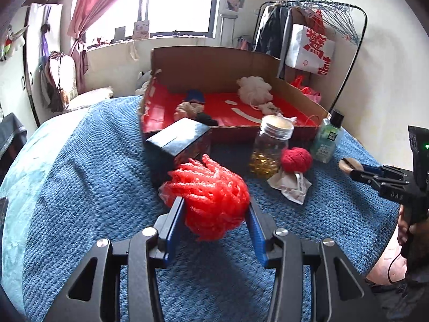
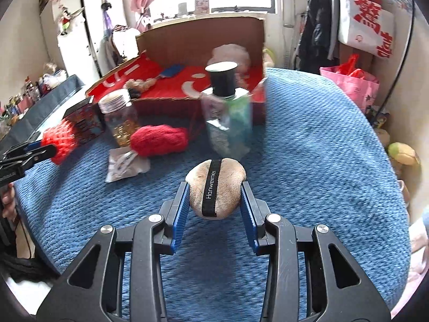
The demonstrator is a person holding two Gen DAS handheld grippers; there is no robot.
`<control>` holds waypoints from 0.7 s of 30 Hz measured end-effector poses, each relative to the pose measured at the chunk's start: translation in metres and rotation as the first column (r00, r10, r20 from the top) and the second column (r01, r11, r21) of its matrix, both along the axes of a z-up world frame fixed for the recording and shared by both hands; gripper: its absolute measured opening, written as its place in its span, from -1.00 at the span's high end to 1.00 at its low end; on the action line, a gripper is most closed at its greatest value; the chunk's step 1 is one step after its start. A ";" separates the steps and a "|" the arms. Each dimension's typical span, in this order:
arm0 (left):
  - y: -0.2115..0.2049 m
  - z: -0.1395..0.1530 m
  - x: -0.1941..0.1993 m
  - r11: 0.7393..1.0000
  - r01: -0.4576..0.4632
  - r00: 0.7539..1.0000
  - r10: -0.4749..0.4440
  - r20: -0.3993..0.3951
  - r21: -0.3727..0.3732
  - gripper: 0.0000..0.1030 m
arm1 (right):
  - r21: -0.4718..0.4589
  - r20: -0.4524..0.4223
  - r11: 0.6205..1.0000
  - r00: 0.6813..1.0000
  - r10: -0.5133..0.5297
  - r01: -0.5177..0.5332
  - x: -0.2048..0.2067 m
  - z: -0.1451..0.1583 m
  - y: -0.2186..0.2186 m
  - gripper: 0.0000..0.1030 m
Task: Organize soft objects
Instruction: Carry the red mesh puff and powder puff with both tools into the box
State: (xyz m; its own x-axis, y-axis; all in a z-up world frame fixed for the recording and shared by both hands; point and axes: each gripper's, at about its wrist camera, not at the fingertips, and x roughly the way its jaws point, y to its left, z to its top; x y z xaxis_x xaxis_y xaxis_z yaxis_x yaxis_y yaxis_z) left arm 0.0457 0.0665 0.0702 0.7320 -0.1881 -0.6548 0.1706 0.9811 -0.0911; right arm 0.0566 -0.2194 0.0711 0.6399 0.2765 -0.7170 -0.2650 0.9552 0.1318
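Left hand-held gripper (image 1: 215,209): squeezes the red mesh bath pouf (image 1: 211,196) between its blue pads, held up above the blue blanket (image 1: 80,187)
Right hand-held gripper (image 2: 215,194): pinches a tan powder puff (image 2: 215,187) with a black strap, also lifted off the bed
Cardboard box (image 1: 214,67): open, red inside, at the far end of the bed; a white pouf (image 1: 254,88) and other soft bits lie in it
Still on the bed: a red yarn ball (image 1: 296,159), near a glass jar (image 1: 269,147) and a green bottle (image 1: 327,139)
Step now: I think both soft things are on their way to the box
Next move: carry them over the box wall, past the jar and bottle, then let go
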 end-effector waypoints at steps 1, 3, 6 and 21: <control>0.003 0.001 -0.001 1.000 -0.004 1.000 0.004 0.000 -0.001 0.08 | -0.004 0.003 1.000 1.000 -0.009 0.009 0.001 0.001 -0.003 0.31; 0.008 0.006 -0.004 1.000 0.001 1.000 -0.001 0.002 -0.019 0.08 | -0.006 0.003 1.000 1.000 -0.020 0.020 0.004 0.003 -0.007 0.31; 0.011 0.012 -0.008 1.000 0.002 1.000 -0.002 0.015 -0.017 0.08 | -0.007 0.001 0.999 0.999 -0.036 0.036 0.008 0.004 -0.015 0.31; -0.008 0.006 -0.018 0.995 0.087 0.996 -0.088 -0.009 -0.038 0.09 | 0.027 -0.016 1.000 1.000 0.014 -0.013 0.004 0.000 0.000 0.31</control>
